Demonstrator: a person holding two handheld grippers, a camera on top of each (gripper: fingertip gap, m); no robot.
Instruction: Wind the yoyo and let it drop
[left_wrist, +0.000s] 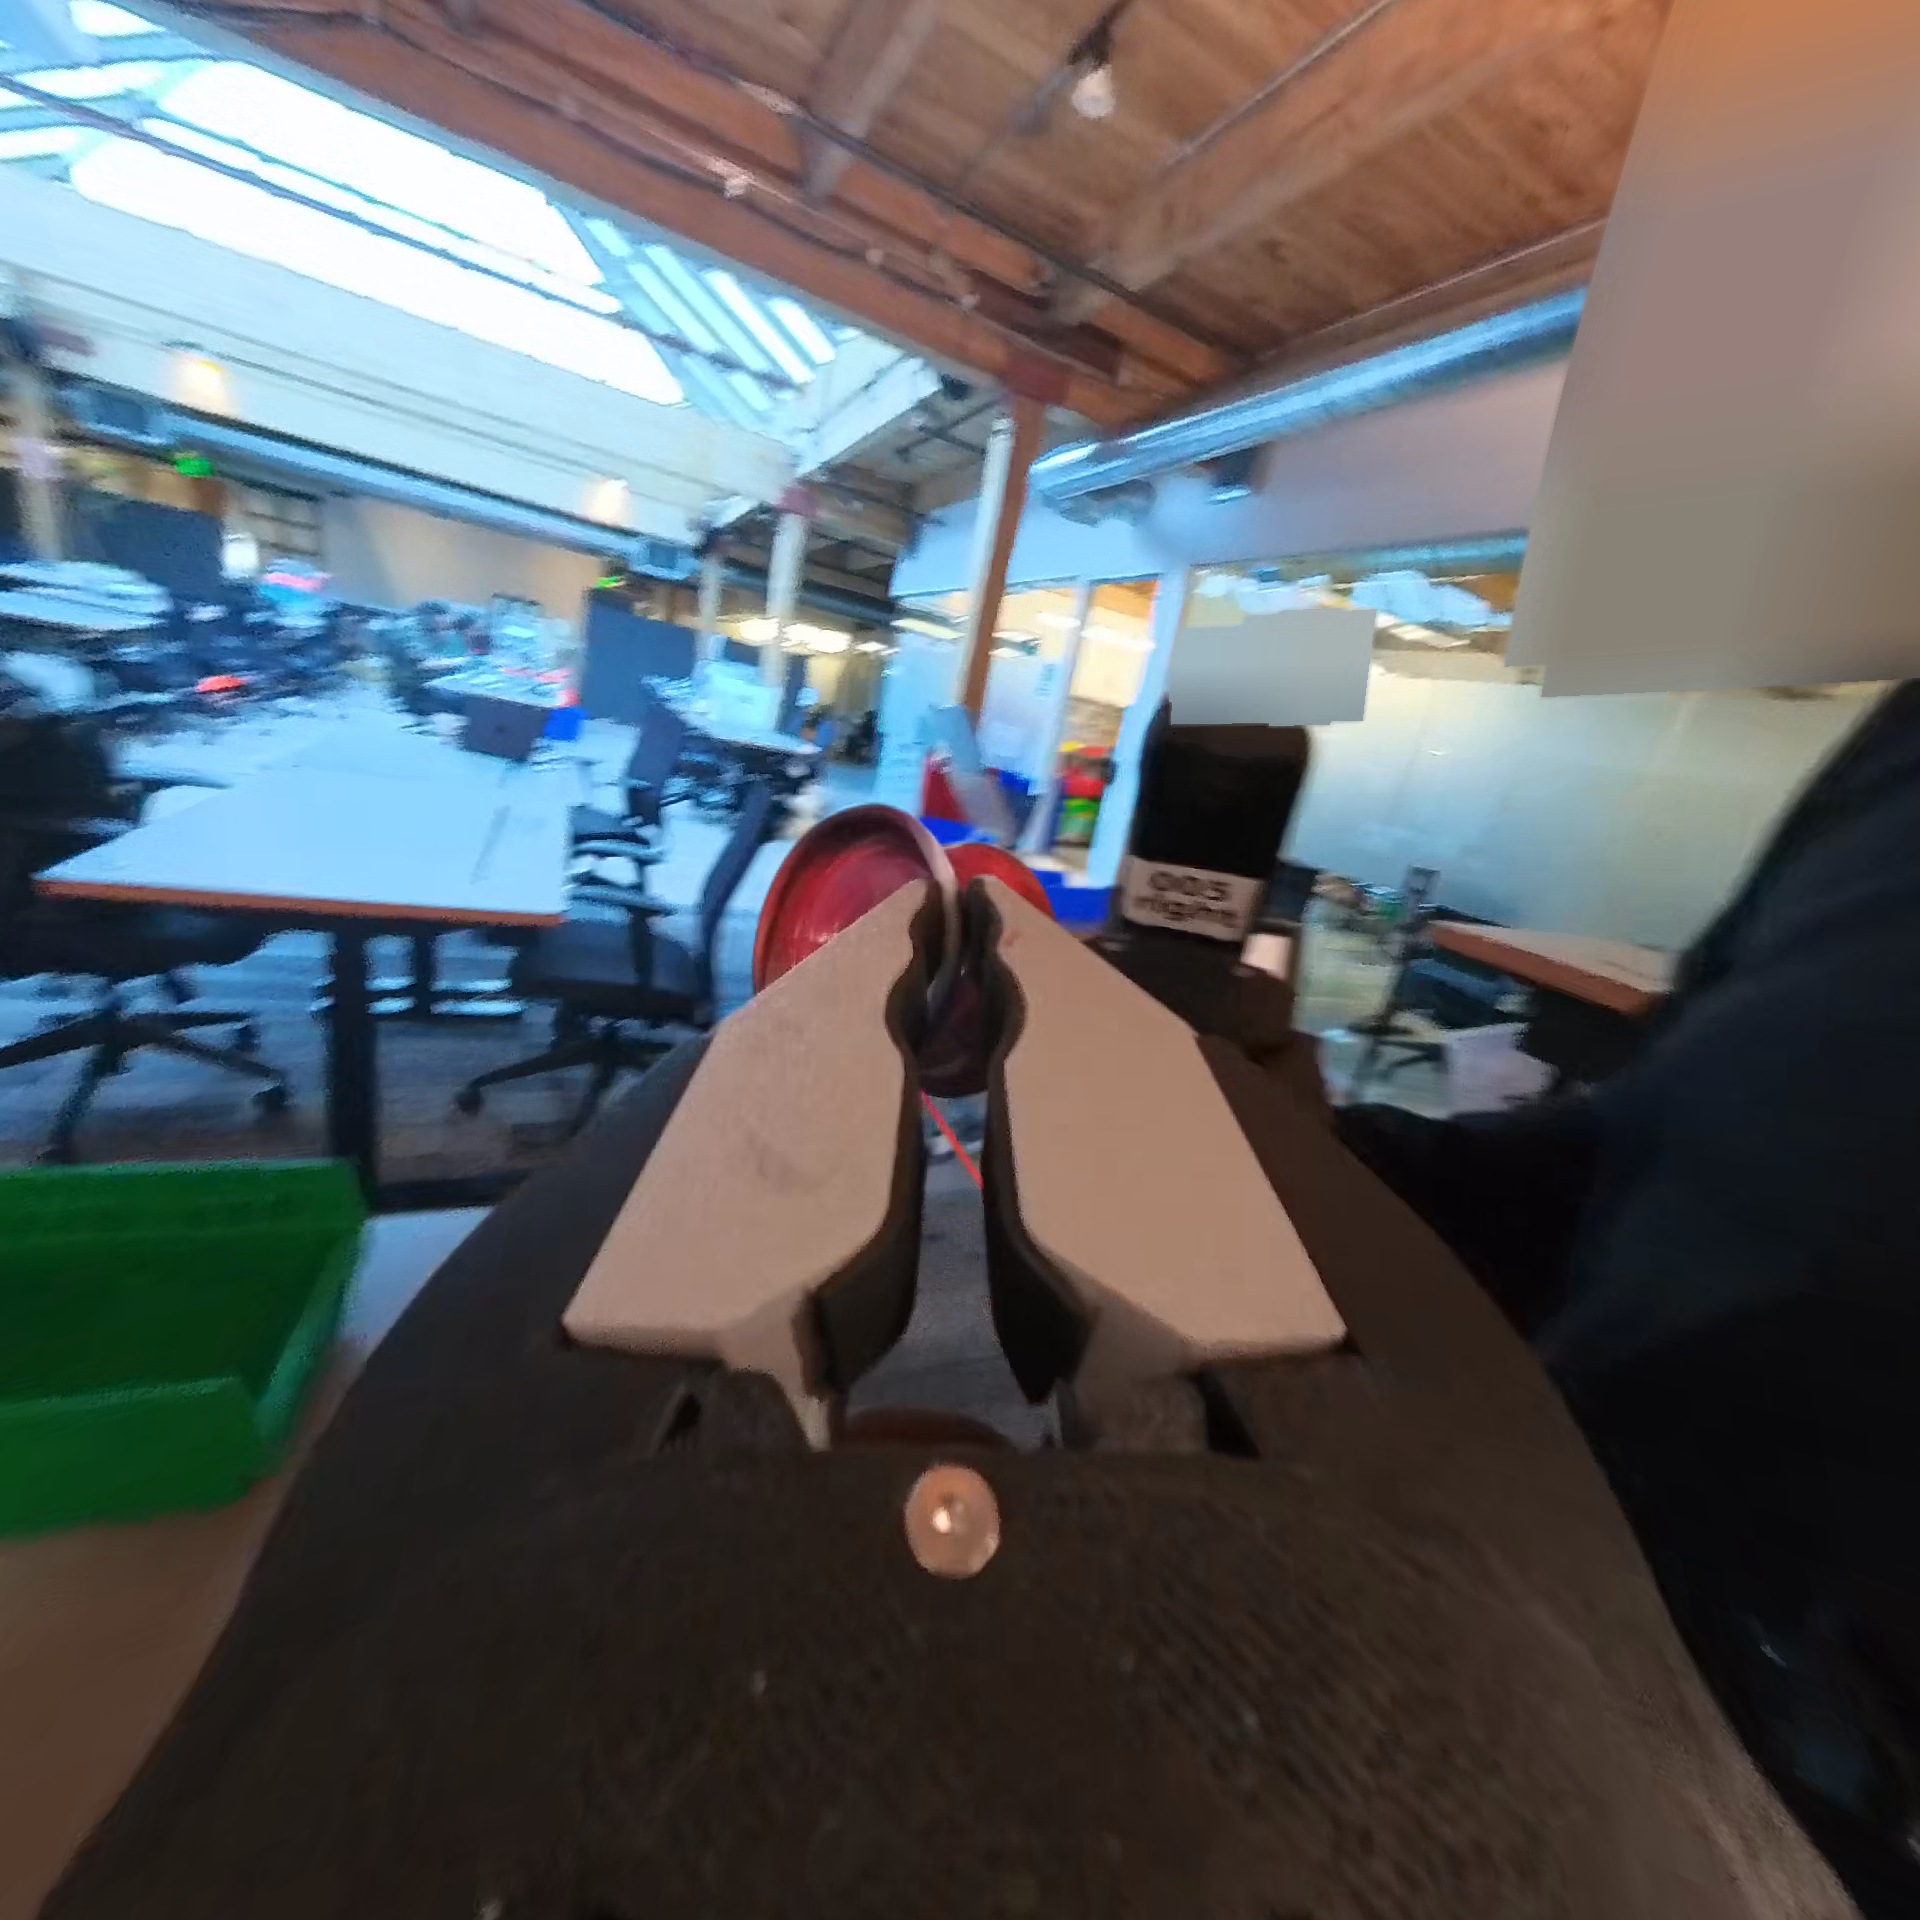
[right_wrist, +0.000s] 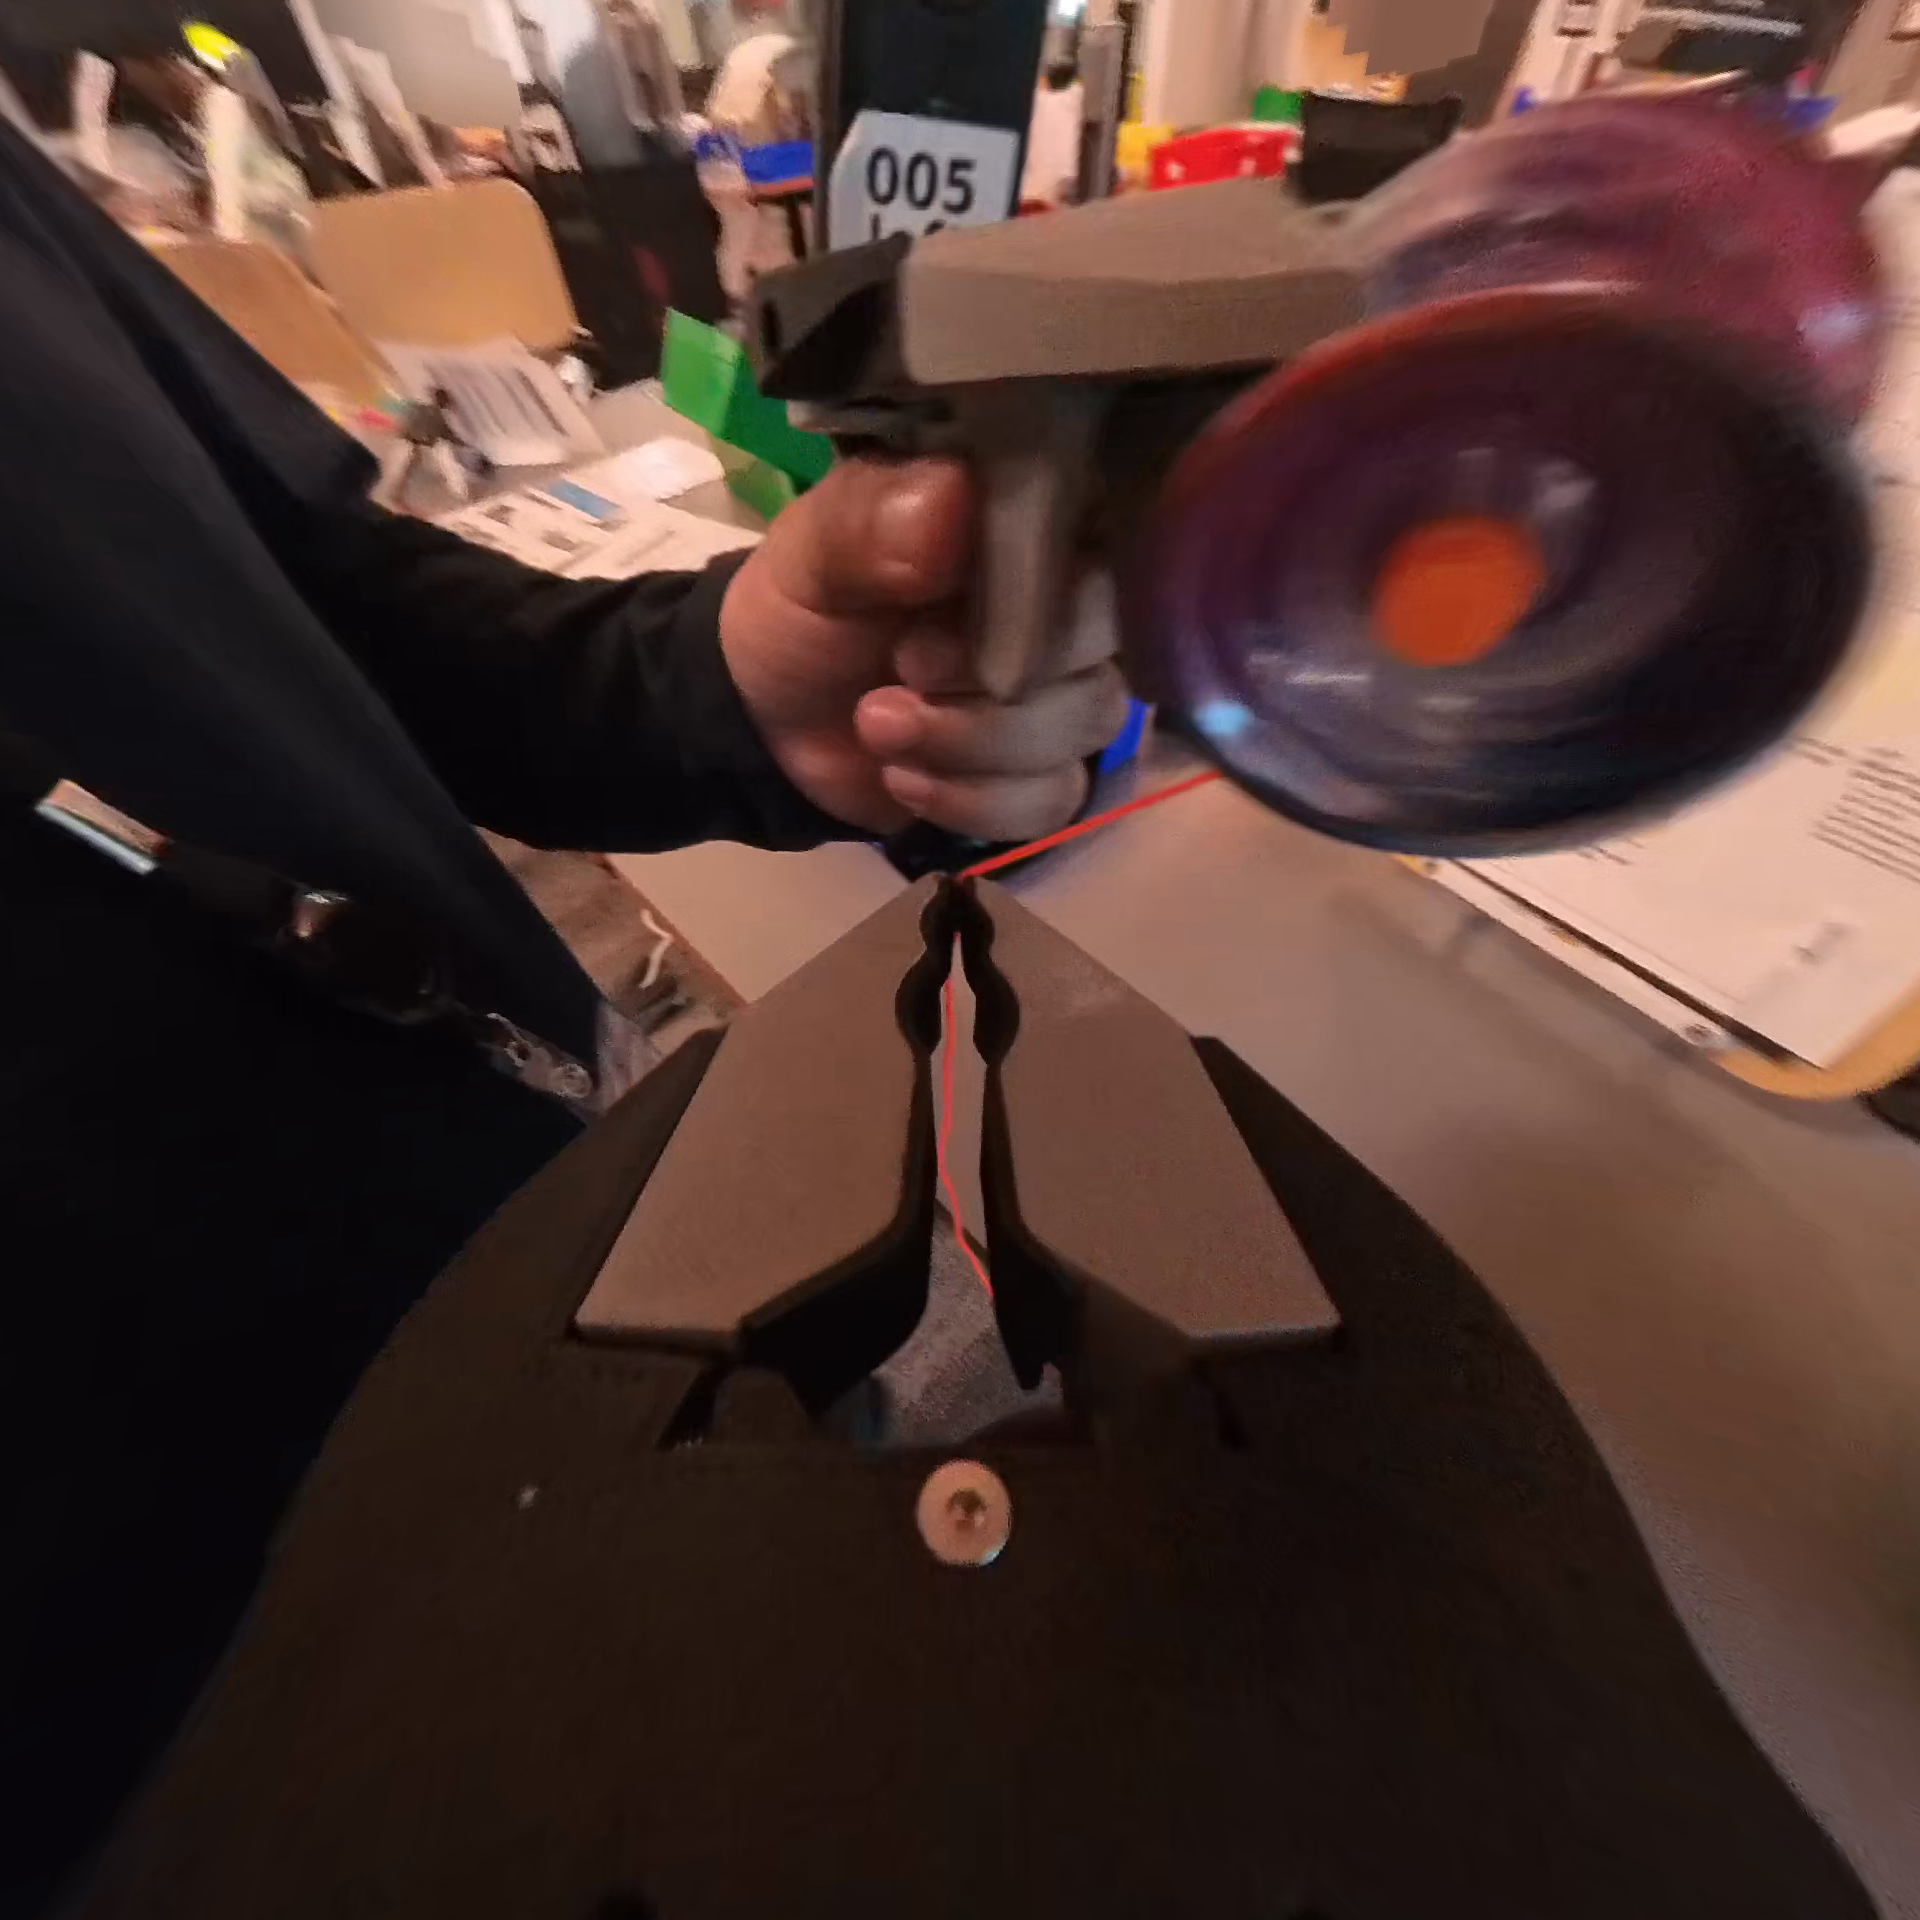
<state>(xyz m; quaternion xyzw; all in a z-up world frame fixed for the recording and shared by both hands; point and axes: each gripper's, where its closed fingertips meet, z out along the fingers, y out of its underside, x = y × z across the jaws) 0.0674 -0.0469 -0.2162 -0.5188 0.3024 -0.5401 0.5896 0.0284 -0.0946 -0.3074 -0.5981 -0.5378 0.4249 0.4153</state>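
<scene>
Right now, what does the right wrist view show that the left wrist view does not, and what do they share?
Only the right wrist view: the right claw shut on the thin red string, the person's hand on the other claw's grip, and the round orange centre on the yoyo's side.
Only the left wrist view: the left claw shut on one half of the red disc-shaped yoyo, seen edge-on, with office desks and chairs behind.
Both: the yoyo, the string, a green plastic bin.

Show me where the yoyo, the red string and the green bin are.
yoyo (right_wrist: 1507, 592): right wrist view, on the near disc's face beside its orange centre.
red string (right_wrist: 1081, 826): right wrist view, on the stretch between the tool tips and the yoyo.
green bin (left_wrist: 156, 1340): left wrist view, on its front wall.
</scene>
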